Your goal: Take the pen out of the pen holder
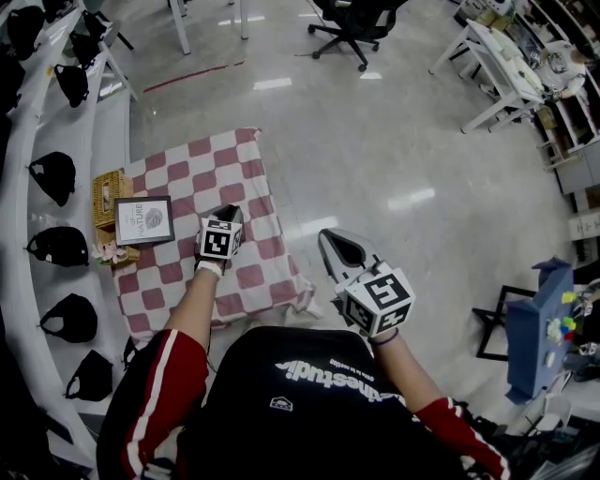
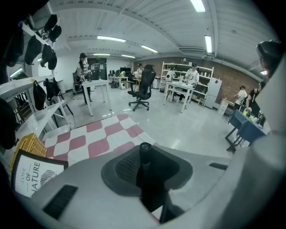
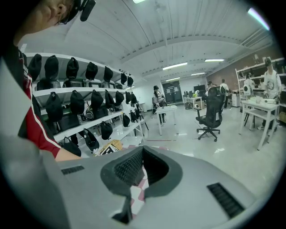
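Observation:
A black pen (image 2: 145, 154) stands upright between the jaws of my left gripper (image 2: 145, 172), which is shut on it. In the head view the left gripper (image 1: 231, 216) hovers over the red-and-white checkered table (image 1: 258, 272), near its right half; the pen itself is hidden there. I cannot make out the pen holder for certain among the small items at the table's left edge (image 1: 112, 248). My right gripper (image 1: 339, 247) is held off the table's right side, over the floor. Its jaws (image 3: 142, 167) are shut with nothing between them.
A framed "Nature" picture (image 1: 143, 220) and a wicker basket (image 1: 110, 186) sit at the table's left side. White shelves with black bags (image 1: 52, 178) run along the left. An office chair (image 1: 358, 28) and white desks (image 1: 502, 75) stand farther off on the shiny floor.

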The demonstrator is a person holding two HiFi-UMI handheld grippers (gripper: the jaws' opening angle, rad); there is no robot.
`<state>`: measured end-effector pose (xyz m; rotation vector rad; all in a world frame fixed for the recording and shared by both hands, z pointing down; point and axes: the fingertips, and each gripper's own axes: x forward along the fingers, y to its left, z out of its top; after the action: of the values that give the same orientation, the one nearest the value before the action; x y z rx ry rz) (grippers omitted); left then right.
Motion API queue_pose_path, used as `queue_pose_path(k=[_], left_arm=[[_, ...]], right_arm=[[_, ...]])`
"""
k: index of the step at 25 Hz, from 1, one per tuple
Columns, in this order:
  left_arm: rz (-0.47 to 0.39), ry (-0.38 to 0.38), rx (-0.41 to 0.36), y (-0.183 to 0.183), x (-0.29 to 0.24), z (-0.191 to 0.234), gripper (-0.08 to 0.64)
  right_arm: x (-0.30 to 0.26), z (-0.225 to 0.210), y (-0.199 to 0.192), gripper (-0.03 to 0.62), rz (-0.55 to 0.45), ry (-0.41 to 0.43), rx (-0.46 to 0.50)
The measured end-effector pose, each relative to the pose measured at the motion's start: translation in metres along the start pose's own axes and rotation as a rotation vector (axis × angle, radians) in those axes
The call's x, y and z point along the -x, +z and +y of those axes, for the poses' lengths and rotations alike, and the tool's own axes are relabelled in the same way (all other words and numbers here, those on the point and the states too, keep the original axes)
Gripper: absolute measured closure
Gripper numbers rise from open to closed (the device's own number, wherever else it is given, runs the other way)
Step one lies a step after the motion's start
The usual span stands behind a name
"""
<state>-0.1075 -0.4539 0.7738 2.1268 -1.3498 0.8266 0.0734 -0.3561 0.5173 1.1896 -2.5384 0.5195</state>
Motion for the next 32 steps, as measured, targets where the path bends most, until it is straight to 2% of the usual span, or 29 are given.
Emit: queue_pose_path(k=[8,21,27,32], left_arm=[[-0.045,0.004,0.017,0.008,0.01,0.005,0.483],[-0.138,0.017,0.052,0.023,0.045,0.008,0.483],[-0.168,0.036,0.042,0.028,0.065,0.005,0.482],[-0.223,0.062,0.075,0.037,0.084,0.009,0.482]], right_arm=[[0.005,0.001,0.003,0.595,-0.006,-0.008,0.001],[0.015,0.026,0.005,0.597,-0.028,0.02,0.023],[0.028,0.036,0.002,0.597,-0.03,0.028,0.038],[0.031,0.041,0.0,0.595,-0.027,0.033,0.045]])
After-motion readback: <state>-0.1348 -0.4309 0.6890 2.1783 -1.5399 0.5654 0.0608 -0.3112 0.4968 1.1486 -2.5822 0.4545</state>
